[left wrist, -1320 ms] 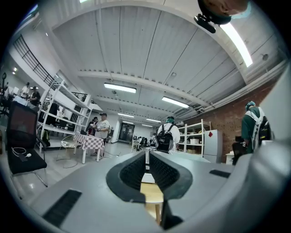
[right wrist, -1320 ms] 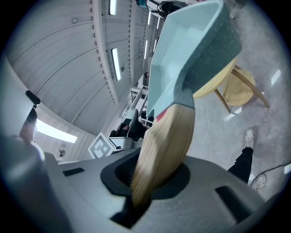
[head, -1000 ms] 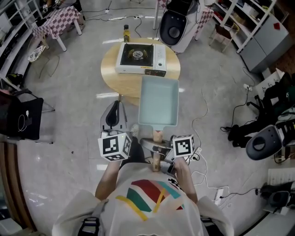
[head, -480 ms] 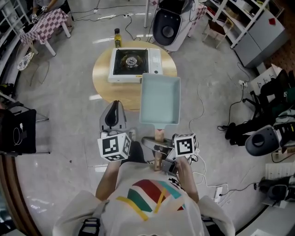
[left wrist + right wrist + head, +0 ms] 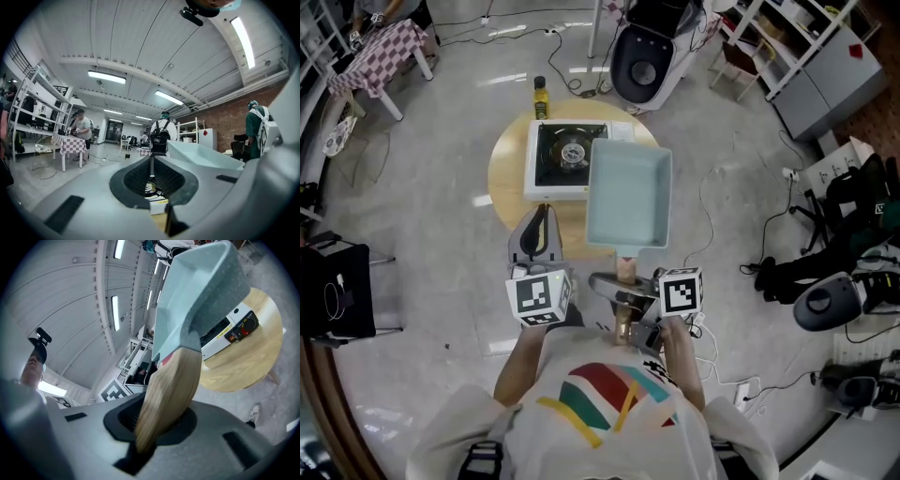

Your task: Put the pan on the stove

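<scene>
Right gripper [image 5: 624,305] was clamped tight on the wooden handle [image 5: 624,272] of the pale blue-green rectangular pan [image 5: 626,195], and the pan was up in the air, not on the burner! From the head view its far end covered the right edge of the white portable stove [image 5: 567,157], which sat on the round wooden table [image 5: 508,173] with a bottle [image 5: 540,98] on the floor beyond. Left gripper [image 5: 540,220] pointed at the stove just beside the pan, jaws together and nothing between them.
</scene>
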Tool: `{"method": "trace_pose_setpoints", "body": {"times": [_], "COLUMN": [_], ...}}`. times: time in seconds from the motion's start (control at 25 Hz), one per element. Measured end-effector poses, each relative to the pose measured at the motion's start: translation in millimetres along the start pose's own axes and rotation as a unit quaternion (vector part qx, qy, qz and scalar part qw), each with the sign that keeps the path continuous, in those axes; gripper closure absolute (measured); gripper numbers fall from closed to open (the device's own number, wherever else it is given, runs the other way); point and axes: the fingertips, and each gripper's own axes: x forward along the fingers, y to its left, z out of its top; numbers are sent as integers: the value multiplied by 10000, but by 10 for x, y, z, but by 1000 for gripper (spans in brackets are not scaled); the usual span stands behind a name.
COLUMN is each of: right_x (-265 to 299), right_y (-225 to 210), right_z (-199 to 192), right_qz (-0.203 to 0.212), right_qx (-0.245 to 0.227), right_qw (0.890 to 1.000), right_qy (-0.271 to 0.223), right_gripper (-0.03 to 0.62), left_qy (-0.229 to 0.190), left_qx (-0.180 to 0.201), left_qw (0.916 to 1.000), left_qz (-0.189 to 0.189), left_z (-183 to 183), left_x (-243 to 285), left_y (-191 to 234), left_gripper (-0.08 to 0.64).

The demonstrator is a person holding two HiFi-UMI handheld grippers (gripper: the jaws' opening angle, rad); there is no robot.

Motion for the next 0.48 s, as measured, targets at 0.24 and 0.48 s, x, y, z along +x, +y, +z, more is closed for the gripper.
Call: {"method": "trace_pose_setpoints", "body": {"times": [0.24, 0.48], "right_x": [372, 685], "right_y": [-131, -266], "right_z": [501, 875], "right_qz": [10, 60], "right_qx": [53, 223], "right_qw": [9999, 9993], "right_qy": [-101, -279], "right_gripper": [561, 549], "left_qy": [-55, -65], "left_qx": [451, 589], "left_qw": [9989, 9977], "left_qz": [-134, -339], "left_z": [32, 65], "left_x": [501, 859], "left_y": [302, 545], "left_gripper": [538, 538]}}
